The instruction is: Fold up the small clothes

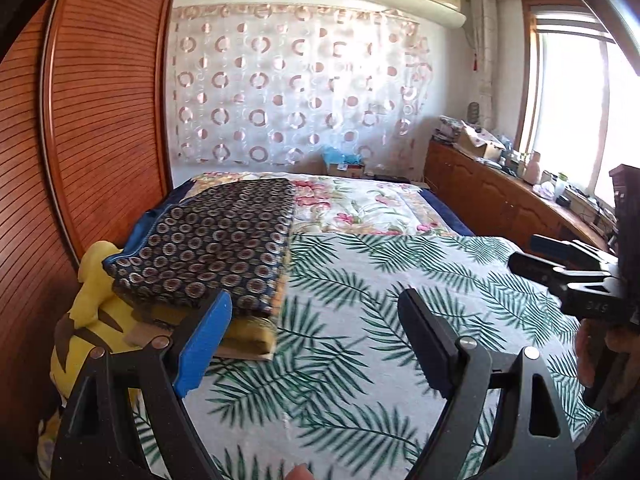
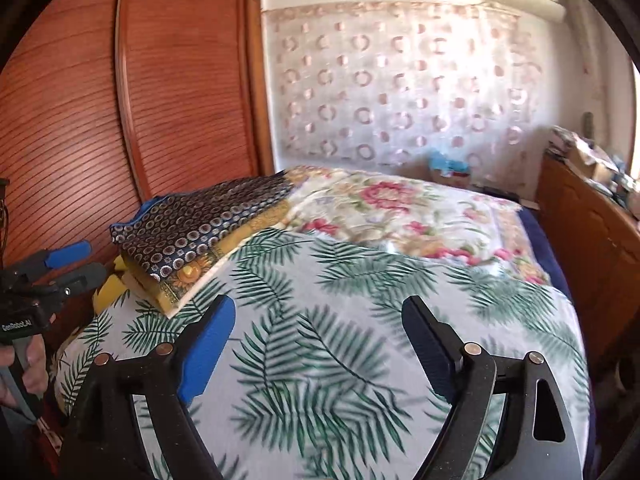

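"GenRobot.AI" reads on the left gripper (image 2: 76,262); it and the right gripper (image 2: 316,344) gape wide, empty, over the palm-leaf sheet (image 2: 320,280), folded cloths (image 2: 188,232) beyond their left fingers.

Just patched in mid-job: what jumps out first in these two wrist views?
The palm-leaf bedspread fills the foreground, bare under both open grippers; no small garment shows on it. At its far left edge, by the slatted wooden wardrobe, sits a neat stack of folded cloths, topped by a dark ring-patterned one, over a yellow plush toy. Beyond lie a floral quilt and a circle-print curtain on the far wall.
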